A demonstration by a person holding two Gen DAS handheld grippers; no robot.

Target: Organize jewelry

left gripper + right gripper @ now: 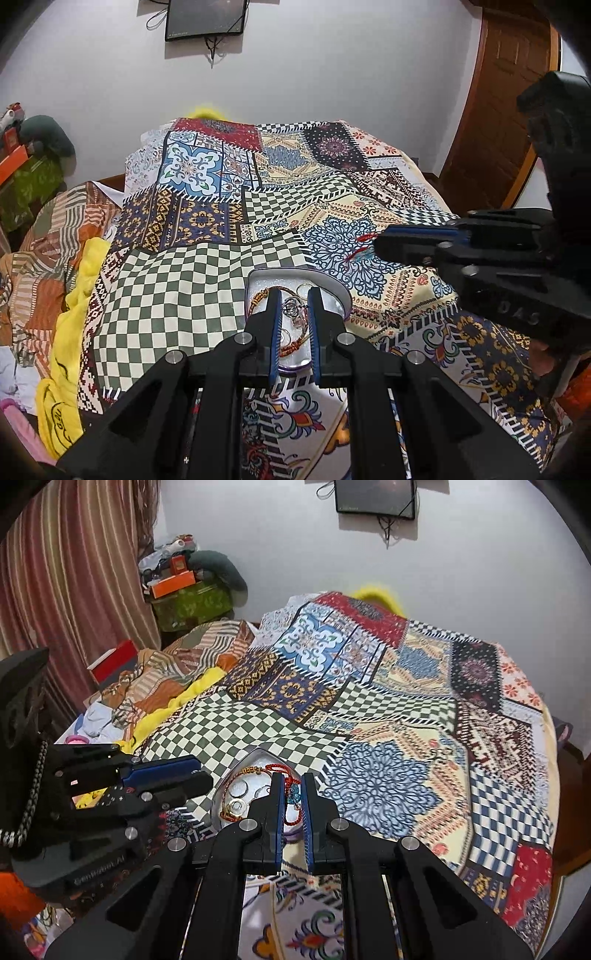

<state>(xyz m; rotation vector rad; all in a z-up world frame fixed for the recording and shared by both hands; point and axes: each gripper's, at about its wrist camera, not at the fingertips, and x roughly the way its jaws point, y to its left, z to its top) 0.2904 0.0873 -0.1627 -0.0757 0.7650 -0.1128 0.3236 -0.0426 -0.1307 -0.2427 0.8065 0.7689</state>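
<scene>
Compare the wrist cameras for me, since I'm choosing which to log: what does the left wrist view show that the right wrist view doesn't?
Only the left wrist view shows the wooden door. Only the right wrist view shows the striped curtain, the red box and a gold ring in the tray. Both show the heart-shaped tray, the patchwork bedspread, the wall screen, the left gripper, and the right gripper holding a red cord.
</scene>
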